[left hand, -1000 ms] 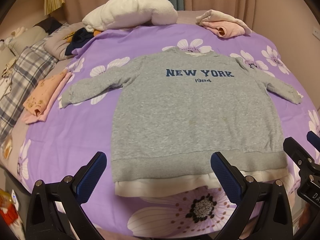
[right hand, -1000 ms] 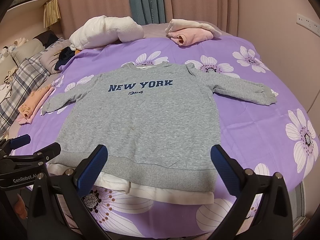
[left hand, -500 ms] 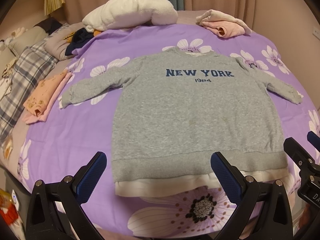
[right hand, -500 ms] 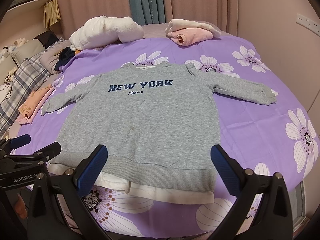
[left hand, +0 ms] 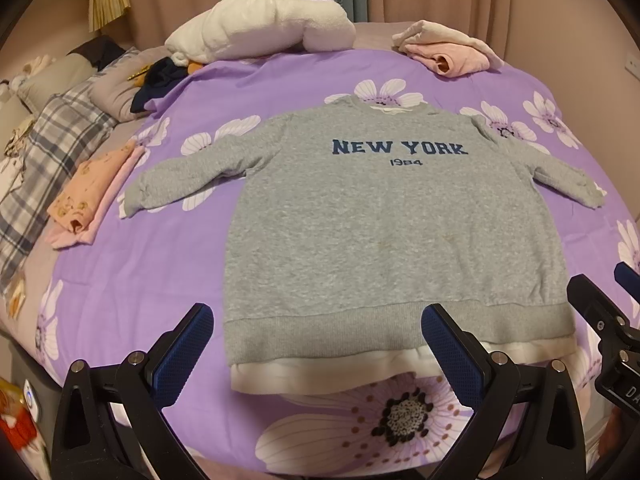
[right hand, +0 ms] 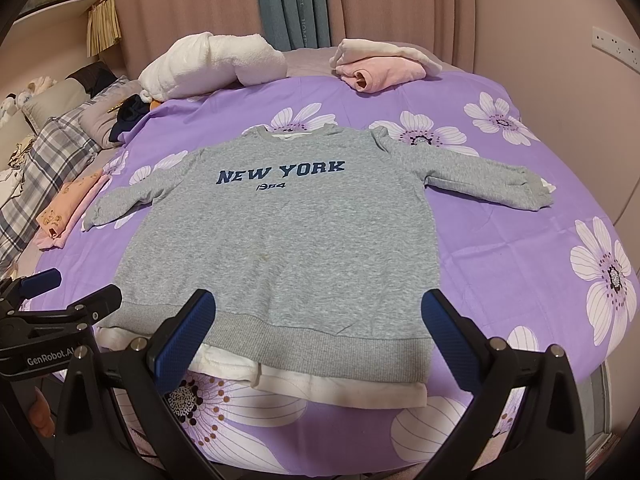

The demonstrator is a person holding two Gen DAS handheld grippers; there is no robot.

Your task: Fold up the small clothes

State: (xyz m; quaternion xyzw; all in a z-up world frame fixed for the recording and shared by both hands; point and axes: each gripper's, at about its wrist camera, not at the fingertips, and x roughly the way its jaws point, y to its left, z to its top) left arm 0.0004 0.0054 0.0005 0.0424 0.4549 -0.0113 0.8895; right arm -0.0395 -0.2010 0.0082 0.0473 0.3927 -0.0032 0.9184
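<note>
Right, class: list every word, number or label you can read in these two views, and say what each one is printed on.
"NEW YORK" in blue capitals on the chest of the grey sweatshirt.
"1984" in small print under it; clear in the left wrist view, distorted in the right.
"GenRobot.AI" on the body of the left gripper.
"DA", cut off by the frame edge, on the right gripper.
Vertical lettering on the teal curtain: too blurred to read.
</note>
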